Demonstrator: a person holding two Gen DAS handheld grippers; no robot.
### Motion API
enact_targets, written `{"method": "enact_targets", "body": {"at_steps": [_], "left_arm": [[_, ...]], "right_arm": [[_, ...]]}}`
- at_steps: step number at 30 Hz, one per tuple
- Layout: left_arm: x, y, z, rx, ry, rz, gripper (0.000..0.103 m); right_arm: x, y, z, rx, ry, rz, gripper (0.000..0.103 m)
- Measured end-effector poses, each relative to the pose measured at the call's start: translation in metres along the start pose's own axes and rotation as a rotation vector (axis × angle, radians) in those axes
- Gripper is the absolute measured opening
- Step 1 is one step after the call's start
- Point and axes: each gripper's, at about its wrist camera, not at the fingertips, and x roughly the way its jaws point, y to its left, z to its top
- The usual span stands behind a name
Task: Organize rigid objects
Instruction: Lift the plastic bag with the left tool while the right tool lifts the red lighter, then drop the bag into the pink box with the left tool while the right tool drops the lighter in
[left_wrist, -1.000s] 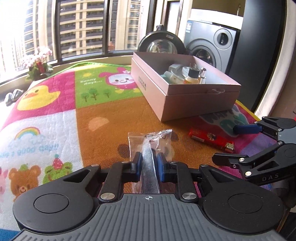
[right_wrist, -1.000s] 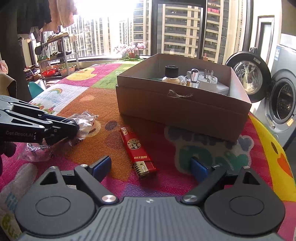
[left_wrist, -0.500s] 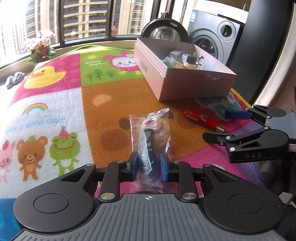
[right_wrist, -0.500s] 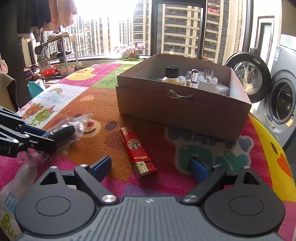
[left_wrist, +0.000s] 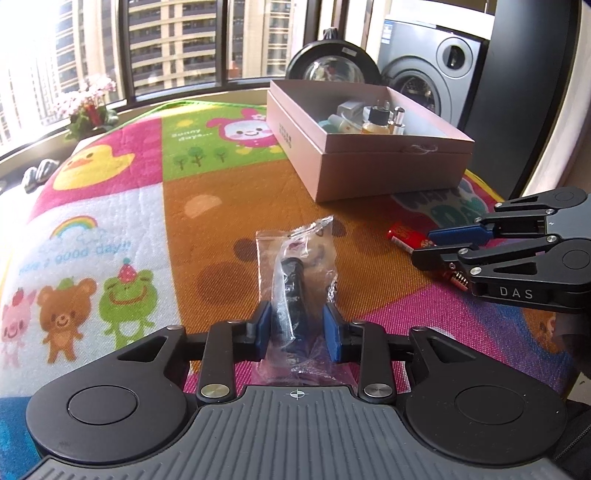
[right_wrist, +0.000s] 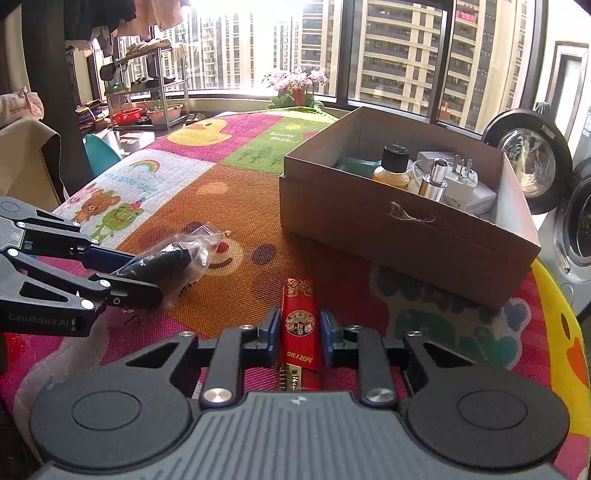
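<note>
1. A bright cartoon play mat (left_wrist: 122, 206) covers the surface under both tongs; farther off stand a washing machine (left_wrist: 436, 62), flowers (right_wrist: 295, 83) on the sill, and tall windows facing apartment blocks.
2. The left tongs (left_wrist: 295, 328) are narrow and their jaws are opening; a dark object in a clear plastic bag (left_wrist: 295, 273) lies between the blue pads, with gaps showing on both sides.
3. The right tongs (right_wrist: 299, 332) are closing on a red lighter (right_wrist: 300, 325) that lies on the mat between the pads, which look close against its sides.
4. Beyond both tongs sits an open cardboard box (right_wrist: 399, 236) holding a small bottle (right_wrist: 391, 166), a plug (right_wrist: 461, 177) and other bits.
5. Readable writing: "MRTRD" on the lighter, "DAS" on the right tongs, "GenRobot.AI" on the left, "Sunny days..." on the mat.
</note>
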Motion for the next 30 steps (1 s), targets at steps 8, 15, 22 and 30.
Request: {"method": "enact_targets", "body": {"at_steps": [8, 15, 22, 30], "left_arm": [[-0.004, -0.002, -0.010, 0.062, -0.058, 0.008, 0.024], [-0.020, -0.009, 0.005, 0.101, -0.139, -0.083, 0.023], [-0.033, -0.018, 0.103, 0.076, -0.356, -0.119, 0.023], [0.028, -0.013, 0.155, -0.072, -0.376, -0.134, 0.024]], "right_arm": [[-0.051, -0.017, -0.008, 0.078, -0.079, -0.012, 0.022], [-0.078, -0.036, -0.012, 0.119, -0.170, -0.104, 0.022], [-0.086, -0.056, -0.016, 0.199, -0.220, -0.138, 0.022], [-0.083, -0.062, -0.021, 0.240, -0.207, -0.136, 0.022]]}}
